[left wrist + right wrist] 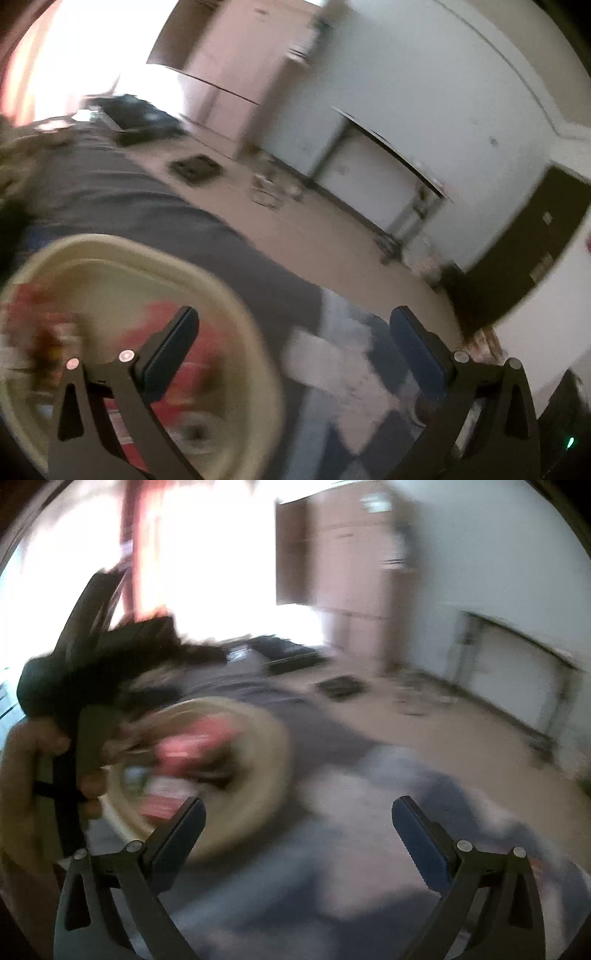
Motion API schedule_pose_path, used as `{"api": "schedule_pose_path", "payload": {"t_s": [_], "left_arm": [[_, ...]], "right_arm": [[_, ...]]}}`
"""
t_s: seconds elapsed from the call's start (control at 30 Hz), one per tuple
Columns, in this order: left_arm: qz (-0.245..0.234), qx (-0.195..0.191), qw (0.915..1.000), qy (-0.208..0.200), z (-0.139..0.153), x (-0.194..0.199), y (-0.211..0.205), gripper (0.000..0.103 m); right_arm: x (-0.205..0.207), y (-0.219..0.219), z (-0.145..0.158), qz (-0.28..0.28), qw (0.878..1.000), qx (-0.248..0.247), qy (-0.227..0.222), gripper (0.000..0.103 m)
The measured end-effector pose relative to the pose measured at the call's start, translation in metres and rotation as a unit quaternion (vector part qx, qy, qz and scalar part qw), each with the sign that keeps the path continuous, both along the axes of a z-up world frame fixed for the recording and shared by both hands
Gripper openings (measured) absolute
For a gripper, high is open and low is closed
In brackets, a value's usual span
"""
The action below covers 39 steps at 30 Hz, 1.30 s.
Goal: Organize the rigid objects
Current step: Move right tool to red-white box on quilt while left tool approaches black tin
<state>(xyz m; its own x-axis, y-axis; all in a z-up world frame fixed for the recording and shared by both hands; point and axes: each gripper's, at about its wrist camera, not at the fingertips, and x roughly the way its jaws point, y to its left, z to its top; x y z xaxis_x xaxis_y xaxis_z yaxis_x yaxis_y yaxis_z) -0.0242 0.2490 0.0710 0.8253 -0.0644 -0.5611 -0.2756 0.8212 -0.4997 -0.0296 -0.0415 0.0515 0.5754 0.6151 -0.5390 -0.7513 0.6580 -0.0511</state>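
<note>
Both views are motion-blurred. A cream round basin [236, 306] sits low on the left in the left wrist view, with blurred red objects [173, 354] inside. My left gripper [293, 343] is open and empty, its left finger over the basin. The basin also shows in the right wrist view [273, 753], with red things [192, 749] in it. My right gripper [299, 830] is open and empty, to the right of the basin. The hand holding the left gripper [44, 771] is at the left.
A grey cloth [110, 195] and a blue-and-white patterned cloth [340, 369] cover the surface. Beyond are a bare floor with a dark square mat [195, 168], glass items [267, 188], a metal table [406, 162], a wardrobe [351, 572] and a bright window.
</note>
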Motion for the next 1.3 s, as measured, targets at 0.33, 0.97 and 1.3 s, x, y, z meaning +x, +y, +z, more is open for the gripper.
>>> {"api": "schedule_pose_path", "payload": {"t_s": [0.33,0.97,1.3], "left_arm": [[-0.196,0.031,0.9772,0.076,-0.028,0.101,-0.172,0.103],[-0.295,0.058,0.9438,0.138,-0.055,0.114,-0.233,0.103],[-0.278,0.080,0.9499,0.119,-0.039,0.109,-0.231,0.103]], "right_arm": [[0.042,-0.166,-0.055,-0.173,0.984,0.019,0.042,0.103],[0.088,-0.153,-0.084,-0.180,0.981,-0.011,0.071,0.103],[0.099,-0.145,-0.091,-0.213,0.975,0.001,0.064,0.103]]}}
